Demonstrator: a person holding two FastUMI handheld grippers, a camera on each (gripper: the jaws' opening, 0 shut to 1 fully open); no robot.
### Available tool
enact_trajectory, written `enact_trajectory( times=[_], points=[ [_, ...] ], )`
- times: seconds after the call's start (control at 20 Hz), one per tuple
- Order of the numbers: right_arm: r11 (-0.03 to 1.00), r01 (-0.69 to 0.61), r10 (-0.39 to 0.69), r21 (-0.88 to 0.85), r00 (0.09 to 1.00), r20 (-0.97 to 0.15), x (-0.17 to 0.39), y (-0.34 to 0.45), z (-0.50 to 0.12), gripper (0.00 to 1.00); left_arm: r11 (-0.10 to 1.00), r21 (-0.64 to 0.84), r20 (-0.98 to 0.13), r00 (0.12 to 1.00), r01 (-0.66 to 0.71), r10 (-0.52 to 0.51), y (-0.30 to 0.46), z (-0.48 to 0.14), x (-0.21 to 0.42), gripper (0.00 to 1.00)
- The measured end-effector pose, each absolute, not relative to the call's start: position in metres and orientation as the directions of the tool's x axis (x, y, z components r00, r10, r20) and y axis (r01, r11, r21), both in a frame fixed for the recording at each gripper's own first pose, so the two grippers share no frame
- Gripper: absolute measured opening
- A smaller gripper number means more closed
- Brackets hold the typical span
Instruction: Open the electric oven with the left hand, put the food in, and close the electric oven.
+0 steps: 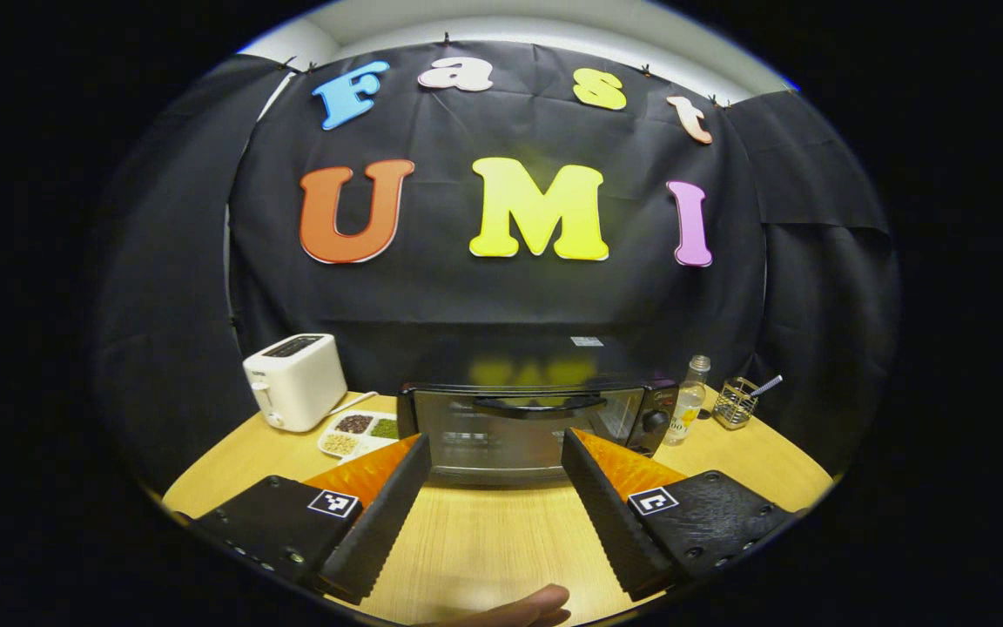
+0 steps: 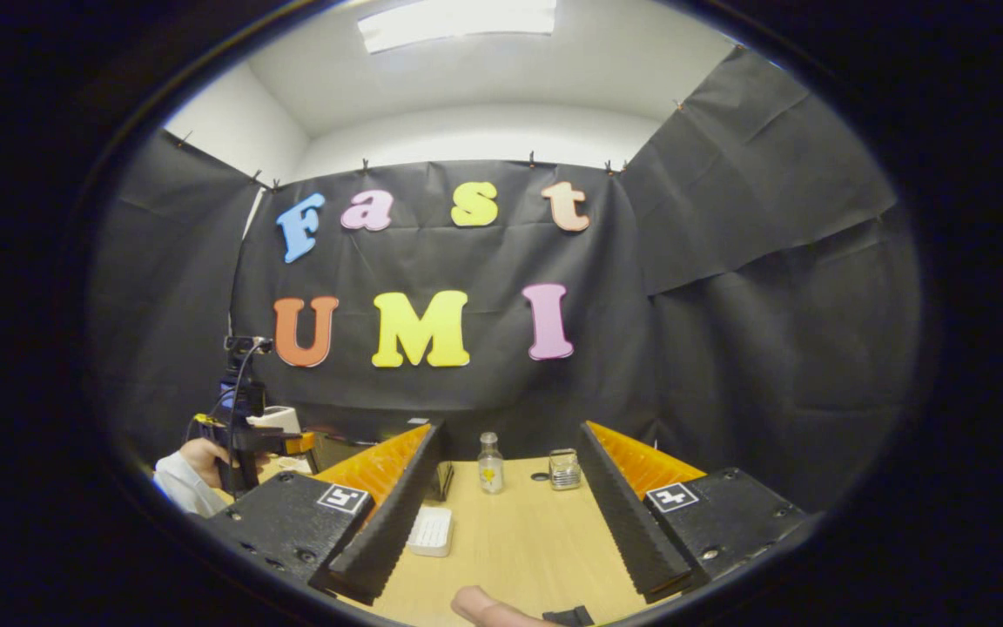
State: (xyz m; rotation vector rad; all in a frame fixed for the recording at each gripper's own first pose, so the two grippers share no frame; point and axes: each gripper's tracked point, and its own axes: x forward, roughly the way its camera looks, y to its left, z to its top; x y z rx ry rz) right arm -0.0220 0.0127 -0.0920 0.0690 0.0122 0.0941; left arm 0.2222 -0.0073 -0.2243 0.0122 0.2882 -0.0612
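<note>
The black, glass-fronted electric oven (image 1: 529, 422) sat shut at the far middle of the wooden table (image 1: 484, 540), door facing us. The left gripper (image 1: 494, 475) hung wide open and empty just short of it. I figured the stiff, curved black door handle (image 1: 538, 404), running left to right across the top, was the spot to grab. The right gripper (image 2: 510, 488) was open too, near a small white tray (image 2: 430, 529).

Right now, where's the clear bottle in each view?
Left gripper view: the clear bottle stands right of centre, at the right end of the oven.
Right gripper view: the bottle stands near the centre, low in the picture.
Shared landmark: the wire holder just to its right.
</note>
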Motion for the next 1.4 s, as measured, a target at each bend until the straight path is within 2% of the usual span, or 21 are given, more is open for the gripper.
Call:
enact_trajectory(
  times=[0.05,0.1,0.35,0.4,0.5,0.7,0.75,0.85,1.0,1.05,1.2,1.25,1.3,1.35,1.4],
  points=[
    [0.993,-0.094,0.094,0.072,0.996,-0.005,-0.026,0.012,-0.089,0.96,0.999,0.011,-0.271,0.962,0.052,-0.047,-0.005,-0.214,0.207,0.96],
    [0.993,-0.095,0.095,0.073,0.995,0.003,-0.031,0.012,-0.086,1.0,0.998,0.015,-0.252,0.966,0.058,-0.052,-0.006,-0.203,0.194,0.97],
    [0.996,-0.08,0.078,0.049,0.996,0.045,-0.04,0.016,-0.071,1.0,0.995,0.036,-0.158,0.983,0.096,-0.089,-0.017,-0.136,0.13,0.95],
    [0.996,-0.07,0.067,0.052,0.997,0.042,-0.041,0.015,-0.072,0.96,0.995,0.039,-0.139,0.987,0.087,-0.08,-0.016,-0.125,0.117,0.95],
    [0.996,-0.059,0.056,0.068,0.998,0.039,-0.041,0.015,-0.072,1.0,0.998,0.033,-0.08,0.995,0.061,-0.058,-0.015,-0.104,0.093,0.95],
    [0.995,-0.067,0.064,0.07,0.997,0.052,-0.044,0.012,-0.073,1.0,0.999,0.003,-0.014,0.999,0.039,-0.039,-0.017,-0.09,0.036,0.95],
    [0.996,-0.062,0.059,0.064,0.997,0.05,-0.045,0.01,-0.077,0.96,0.999,-0.005,-0.002,0.999,0.044,-0.044,-0.021,-0.091,0.02,0.95],
    [0.996,-0.065,0.062,0.067,0.997,0.047,-0.052,0.009,-0.083,0.96,0.998,-0.014,-0.011,0.998,0.055,-0.055,-0.031,-0.096,-0.005,0.95],
    [0.996,-0.072,0.069,0.06,0.996,0.052,-0.056,0.006,-0.084,0.96,0.996,0.069,0.037,0.997,0.058,-0.061,-0.035,-0.078,-0.021,0.95],
    [0.998,-0.058,0.056,0.031,0.997,0.061,-0.057,0.0,-0.083,1.0,0.995,0.087,0.046,0.998,0.049,-0.053,-0.035,-0.076,-0.025,0.95],
    [0.999,-0.014,0.016,-0.03,0.996,0.086,-0.068,-0.015,-0.079,1.0,0.995,0.083,0.054,0.997,0.049,-0.054,-0.042,-0.074,-0.032,0.94],
    [0.999,-0.019,0.021,-0.032,0.996,0.083,-0.072,-0.015,-0.08,0.96,0.996,0.079,0.05,0.997,0.048,-0.052,-0.042,-0.076,-0.033,0.94],
    [0.999,-0.021,0.024,-0.03,0.996,0.081,-0.075,-0.018,-0.082,1.0,0.996,0.076,0.05,0.998,0.045,-0.049,-0.043,-0.076,-0.034,0.94],
    [0.999,-0.019,0.021,-0.029,0.996,0.082,-0.076,-0.022,-0.081,0.96,0.996,0.074,0.048,0.998,0.045,-0.049,-0.044,-0.076,-0.035,0.94],
    [0.999,-0.013,0.016,-0.03,0.996,0.086,-0.077,-0.027,-0.08,0.96,0.996,0.072,0.048,0.998,0.045,-0.048,-0.044,-0.076,-0.036,0.84]
  ],
)
